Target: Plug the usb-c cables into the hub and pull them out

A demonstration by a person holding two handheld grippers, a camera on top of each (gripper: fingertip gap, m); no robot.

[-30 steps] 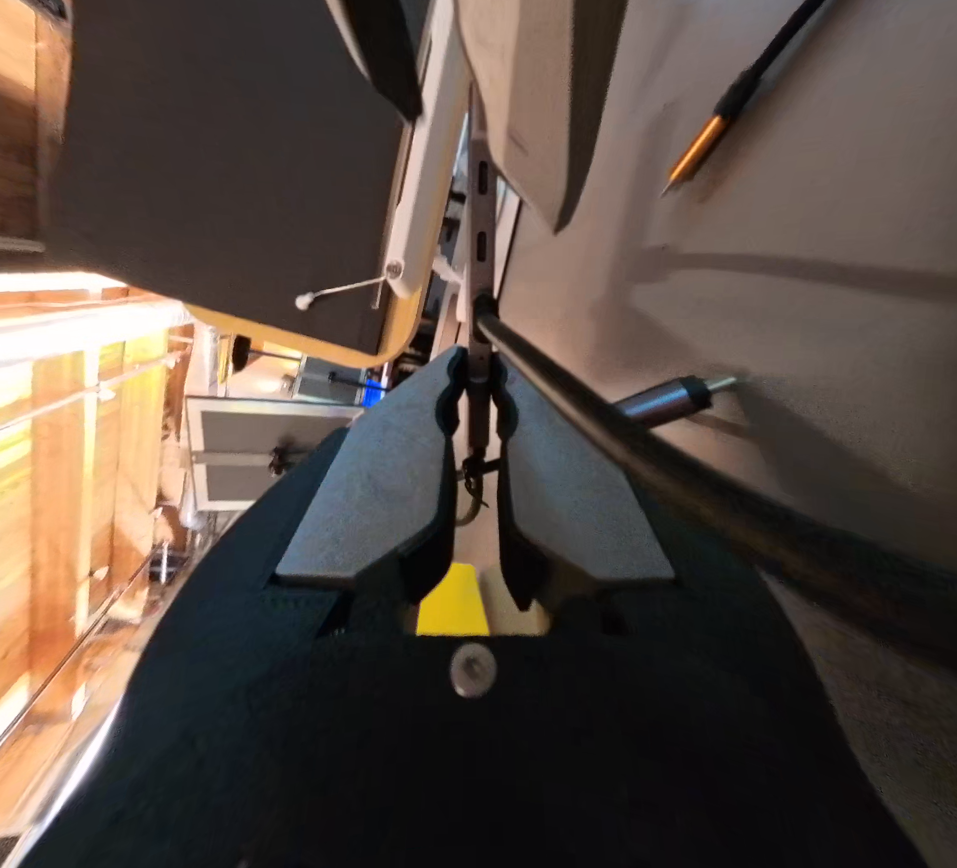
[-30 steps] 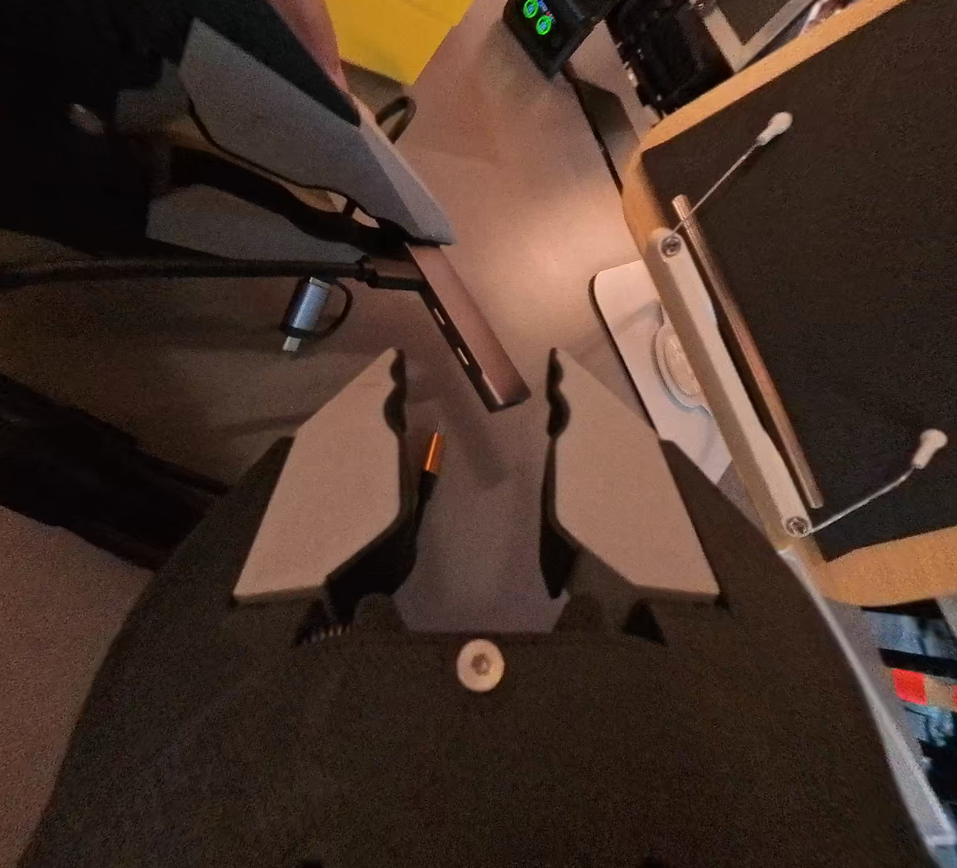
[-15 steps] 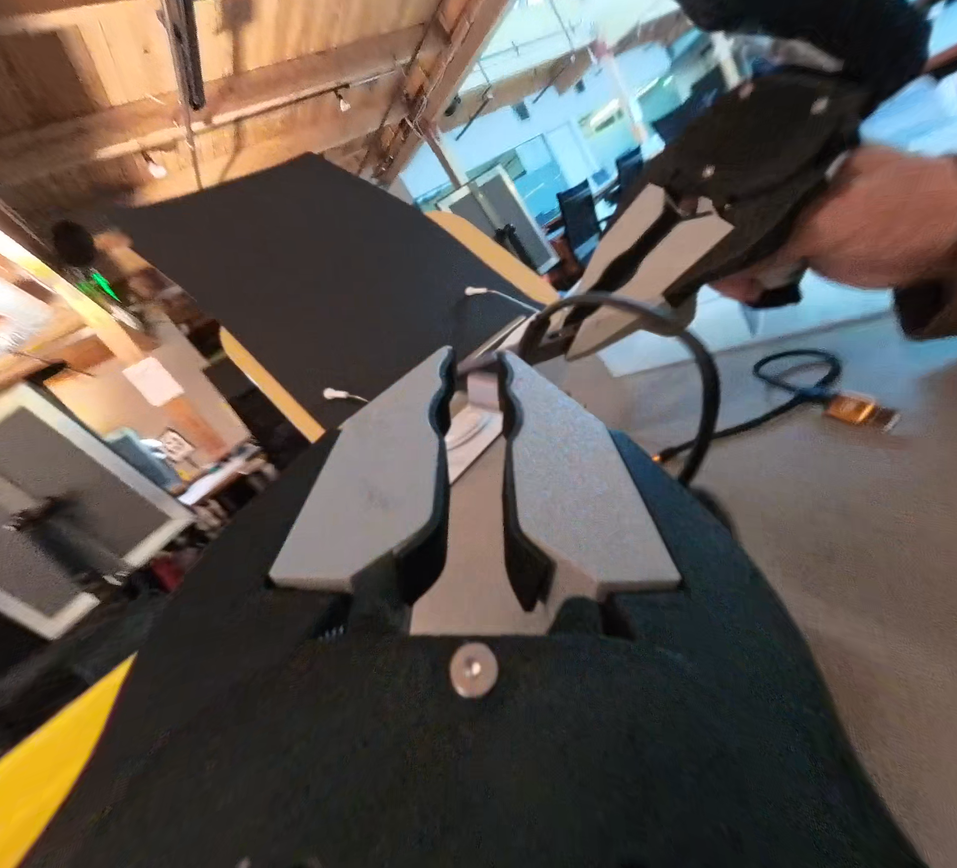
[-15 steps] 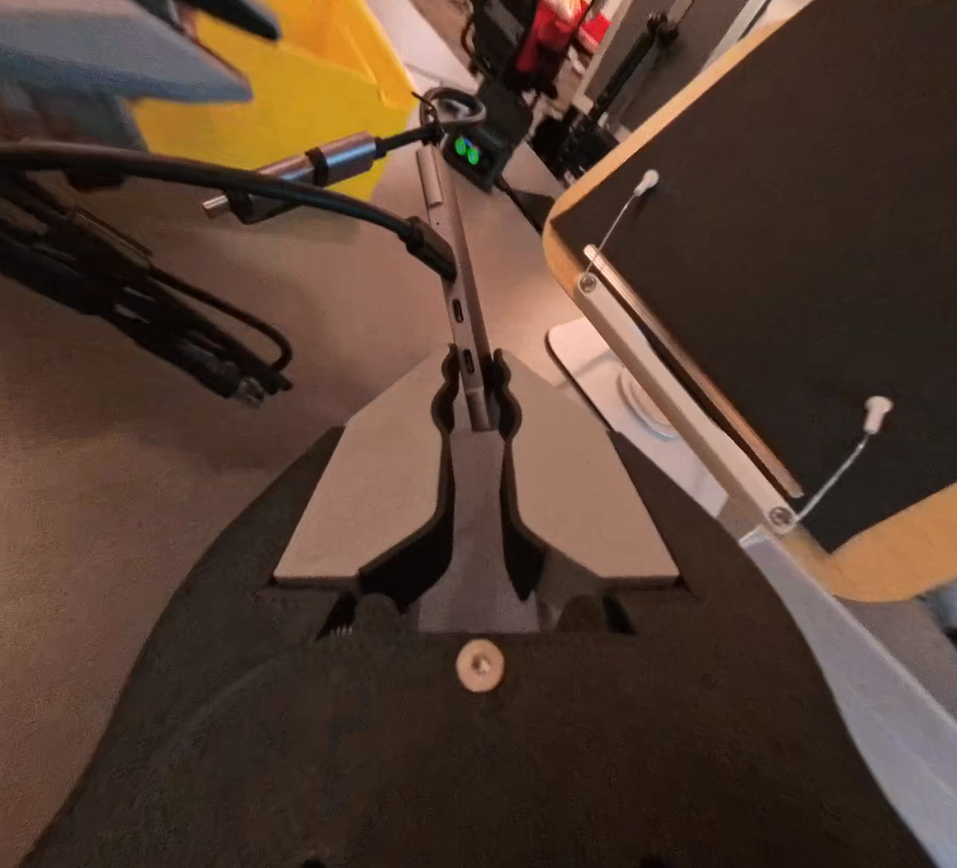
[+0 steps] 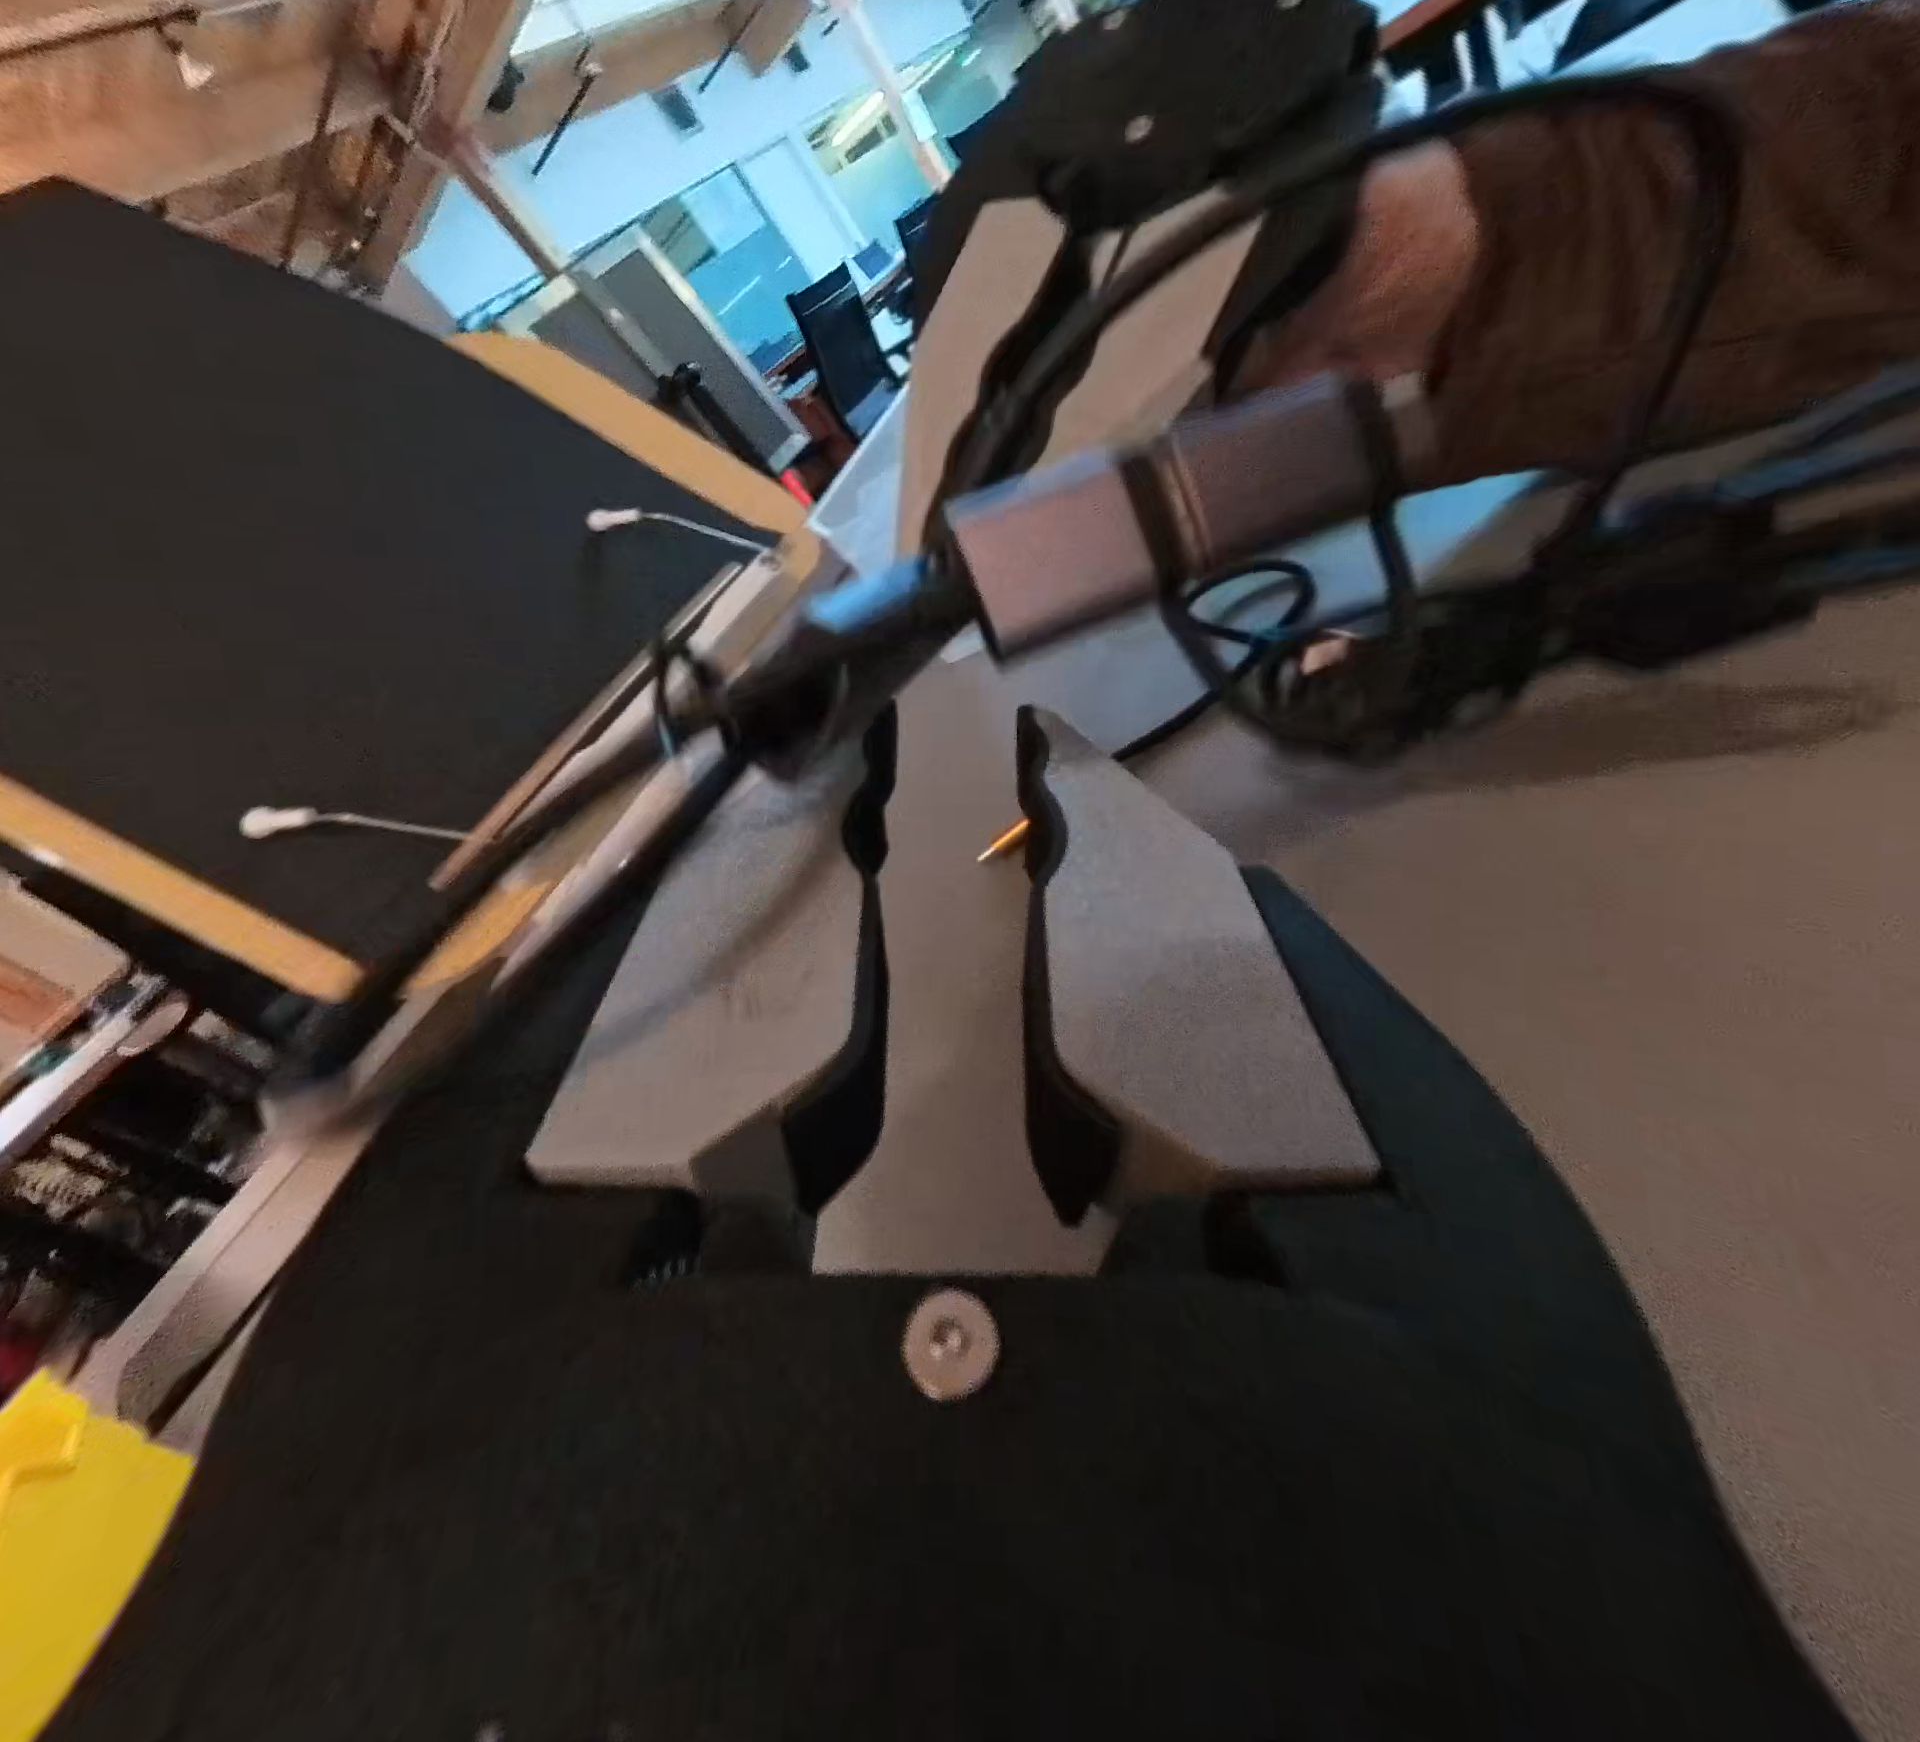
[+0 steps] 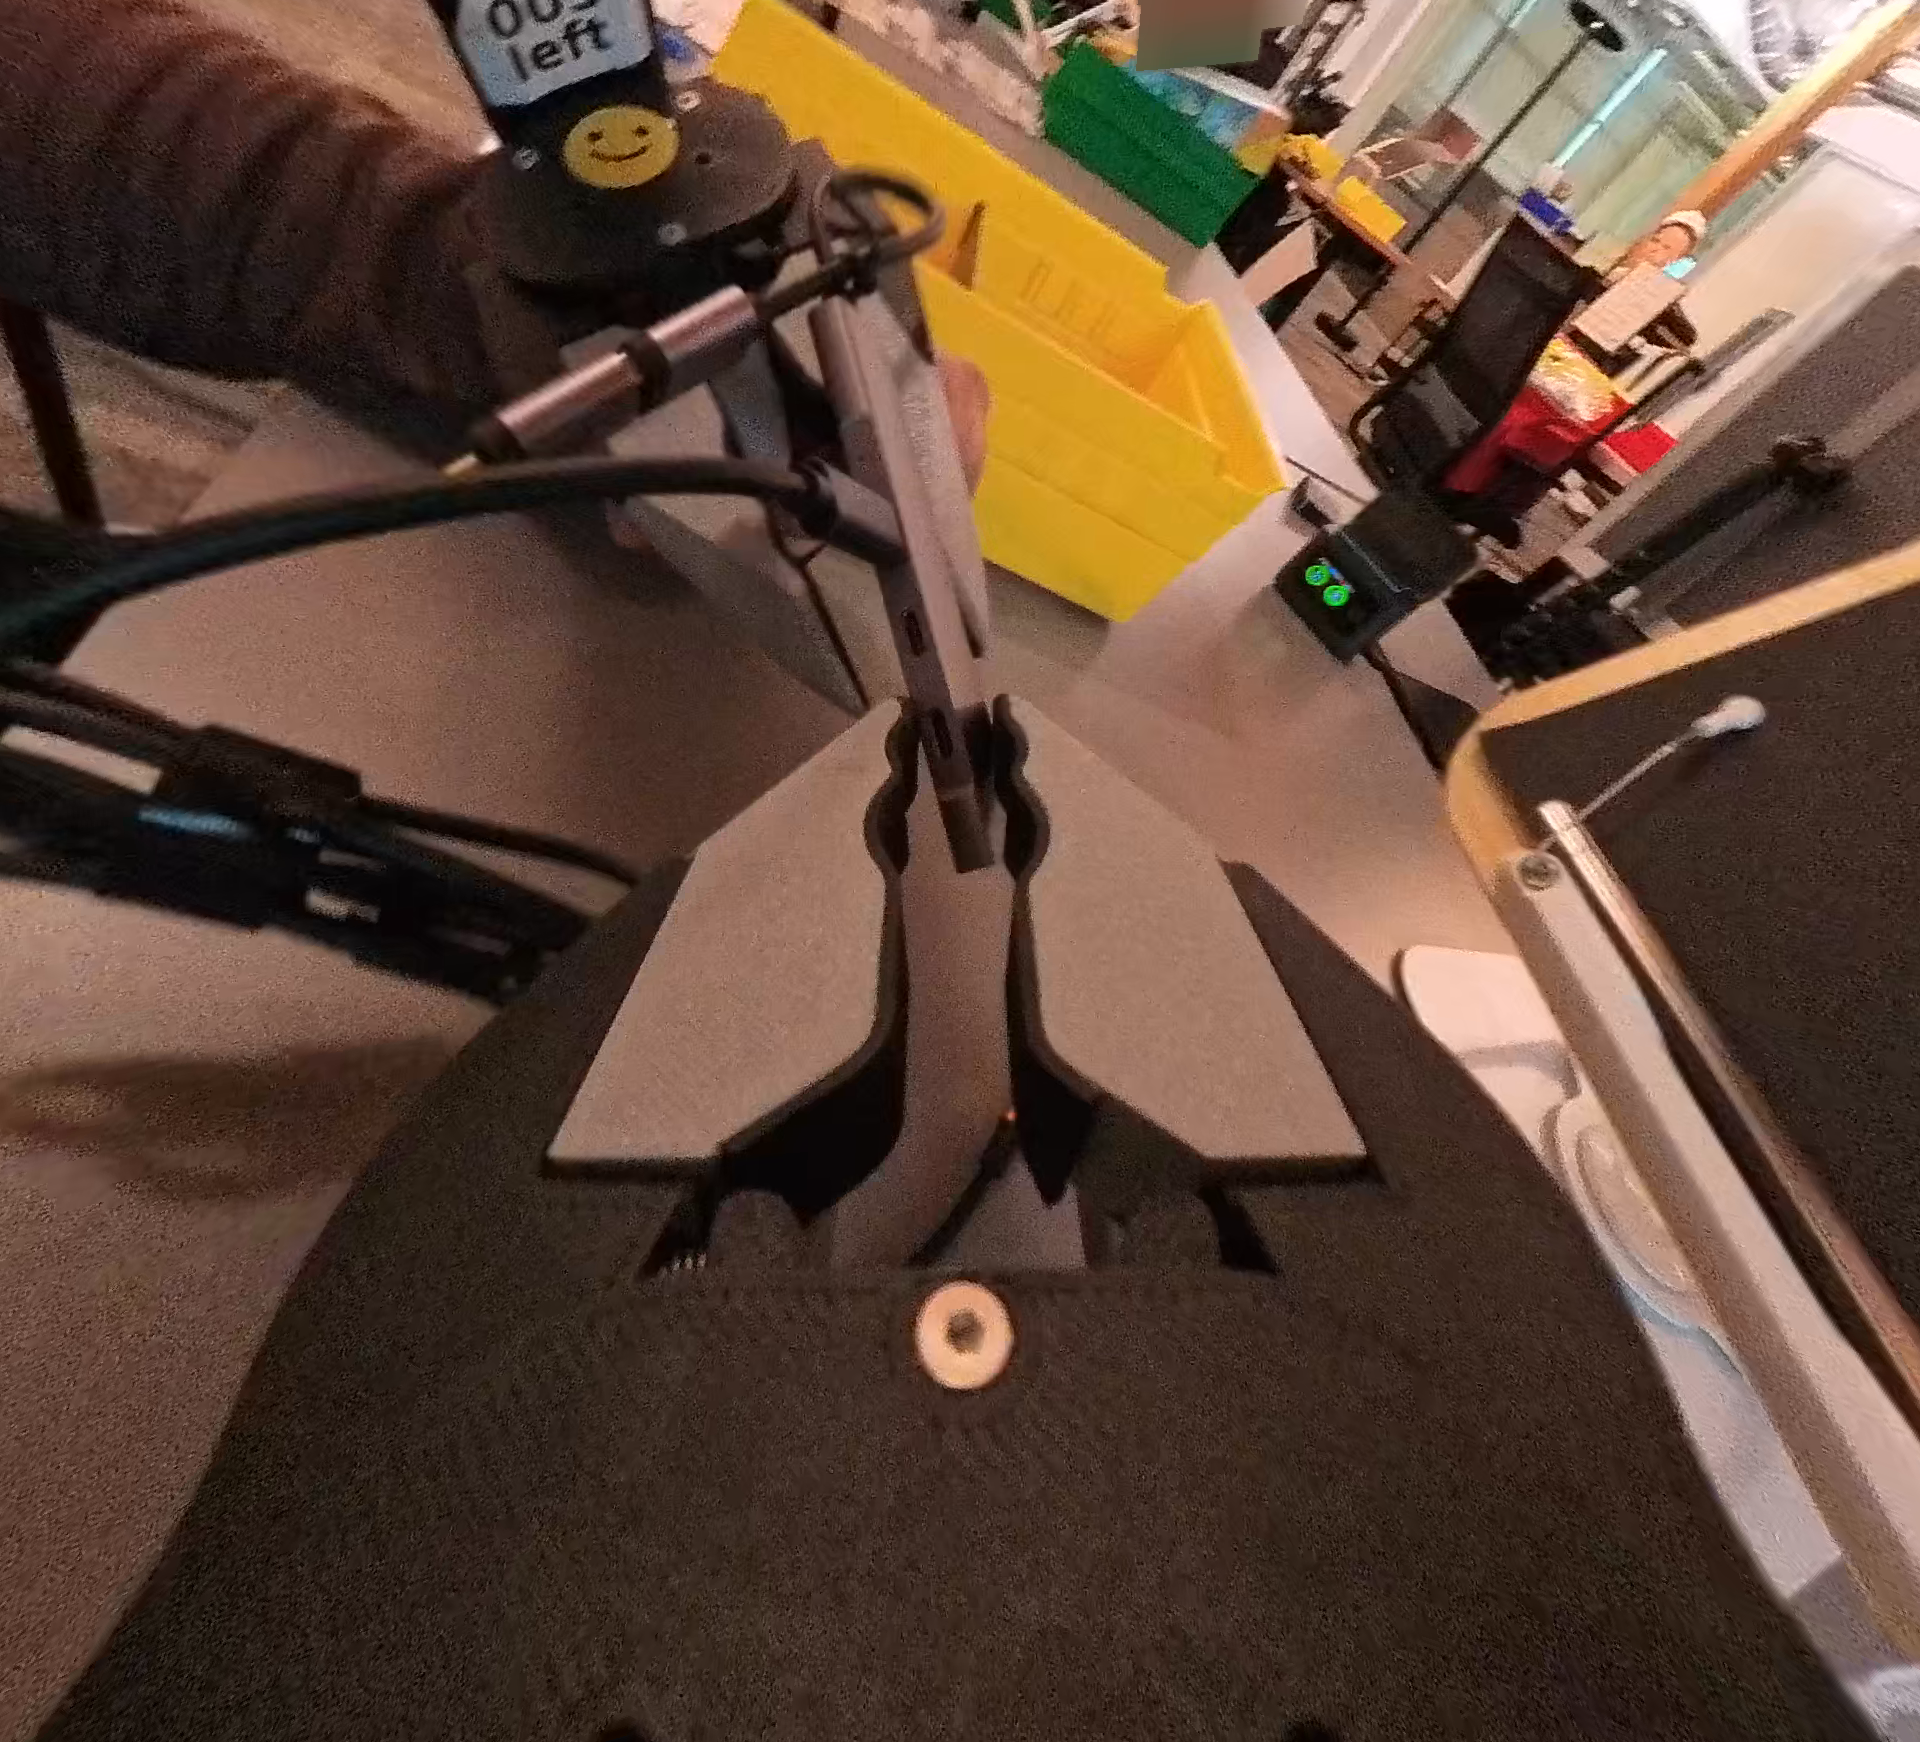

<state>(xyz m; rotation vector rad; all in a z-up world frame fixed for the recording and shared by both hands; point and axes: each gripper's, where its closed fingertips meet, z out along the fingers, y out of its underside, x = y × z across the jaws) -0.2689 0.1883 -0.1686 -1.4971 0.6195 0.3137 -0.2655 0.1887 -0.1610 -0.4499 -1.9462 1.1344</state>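
Observation:
My right gripper (image 6: 956, 736) is shut on the near end of the slim grey hub (image 6: 904, 570), which stands up and away from it. A thick black cable (image 6: 520, 487) is plugged into the hub's side. A grey adapter (image 6: 623, 383) dangles from the hub's short tether. My left gripper (image 5: 951, 736) is open and empty, and the hub (image 5: 644, 830) lies just left of its left finger, blurred. The cable's plug (image 5: 873, 601) and the adapter (image 5: 1195, 497) hang ahead of it. An orange-tipped plug (image 5: 1003, 845) lies on the table between its fingers.
A black board with a wooden rim (image 6: 1766, 757) stands on the right over a white stand base (image 6: 1507, 1048). A yellow bin (image 6: 1091, 383) and a small charger with green lights (image 6: 1351, 580) sit behind. A bundle of black cables (image 6: 260, 830) lies left on the grey table.
One second ago the left gripper held the hub and the right was open. The right closed on the hub's end, and the left has now opened and let go.

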